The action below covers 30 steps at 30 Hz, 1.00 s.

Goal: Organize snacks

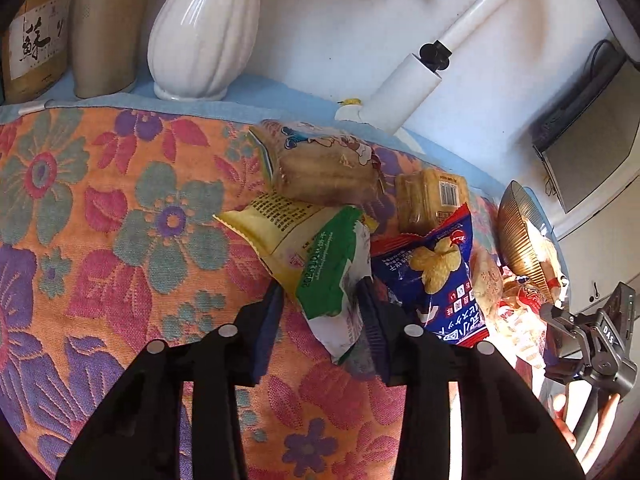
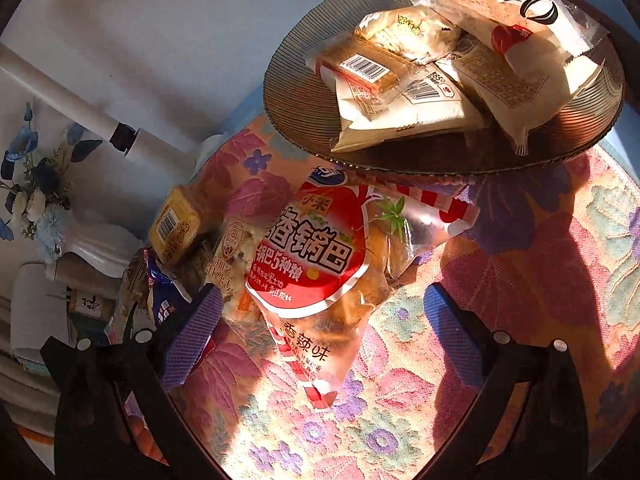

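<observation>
My left gripper (image 1: 320, 312) has its jaws around the lower end of a yellow, green and white snack bag (image 1: 316, 256) lying on the flowered cloth; the pads seem to touch its sides. Beside it lie a blue chip bag (image 1: 436, 276), a clear bread pack (image 1: 324, 164) and a yellow cracker pack (image 1: 432, 200). My right gripper (image 2: 320, 320) is wide open, its fingers on either side of a red and clear rice-crust bag (image 2: 320, 268) on the cloth. A ribbed bronze plate (image 2: 304, 116) behind it holds several wrapped snacks.
A white ribbed vase (image 1: 204, 28), a beige cylinder (image 1: 108, 28) and a brown box (image 1: 36, 48) stand along the back edge. A white lamp arm (image 1: 440, 44) slants over the table. The plate (image 1: 516, 236) also shows at the right, beside my right gripper (image 1: 560, 316).
</observation>
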Motion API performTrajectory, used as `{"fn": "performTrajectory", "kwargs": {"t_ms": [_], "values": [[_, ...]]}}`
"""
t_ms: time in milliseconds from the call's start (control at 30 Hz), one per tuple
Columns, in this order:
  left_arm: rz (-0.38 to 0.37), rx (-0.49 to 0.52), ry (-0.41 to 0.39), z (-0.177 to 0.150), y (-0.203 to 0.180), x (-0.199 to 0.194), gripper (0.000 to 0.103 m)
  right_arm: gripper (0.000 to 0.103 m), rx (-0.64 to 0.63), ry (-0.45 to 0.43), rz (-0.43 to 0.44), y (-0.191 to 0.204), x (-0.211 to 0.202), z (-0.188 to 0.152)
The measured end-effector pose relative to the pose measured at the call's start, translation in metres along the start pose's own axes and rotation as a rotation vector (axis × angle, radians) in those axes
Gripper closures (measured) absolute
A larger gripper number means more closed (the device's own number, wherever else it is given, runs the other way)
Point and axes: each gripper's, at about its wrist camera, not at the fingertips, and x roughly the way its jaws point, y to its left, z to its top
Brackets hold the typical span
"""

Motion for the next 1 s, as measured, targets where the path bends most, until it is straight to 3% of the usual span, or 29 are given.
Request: {"fn": "performTrajectory", "kwargs": {"t_ms": [133,167,200,233,433,533,600,700,767,833,900,1000], "values": [[-0.041,-0.058,-0.003,-0.006,-0.001,-0.001,0.078,0.003,-0.030,-0.012,-0.013,-0.002,0.013,-0.001],[-0.068,-0.085,0.001,-0.009,0.002,-0.002,0.082,0.006,-0.059,-0.022,-0.003,0.000,0.011,-0.002],[-0.090,-0.105,0.004,-0.014,0.004,-0.003,0.083,0.016,-0.084,-0.020,0.011,0.002,0.009,-0.003],[-0.104,-0.117,0.010,-0.019,0.005,-0.004,0.083,0.016,-0.104,-0.016,0.014,0.002,0.009,-0.004],[-0.143,-0.129,0.125,-0.052,0.003,-0.013,0.083,0.022,-0.168,0.005,0.079,-0.017,-0.004,-0.022],[-0.154,-0.023,0.198,-0.071,-0.017,-0.026,0.072,0.022,-0.194,0.024,0.109,-0.028,-0.015,-0.028],[-0.123,0.110,0.213,-0.078,-0.038,-0.039,0.045,0.022,-0.223,0.034,0.124,-0.034,-0.020,-0.031],[0.057,0.245,0.092,-0.069,-0.062,-0.062,0.030,0.022,-0.270,0.035,0.116,-0.038,-0.028,-0.037],[0.133,0.265,0.004,-0.048,-0.067,-0.068,0.020,0.022,-0.285,0.038,0.120,-0.039,-0.029,-0.040],[0.189,0.251,-0.057,-0.025,-0.062,-0.063,0.019,0.022,-0.286,0.038,0.132,-0.042,-0.029,-0.041],[0.214,0.214,-0.063,-0.005,-0.051,-0.047,0.019,0.021,-0.287,0.030,0.144,-0.044,-0.029,-0.043],[0.073,0.144,0.052,0.003,-0.033,-0.014,0.024,0.021,-0.288,0.039,0.148,-0.046,-0.030,-0.043]]}}
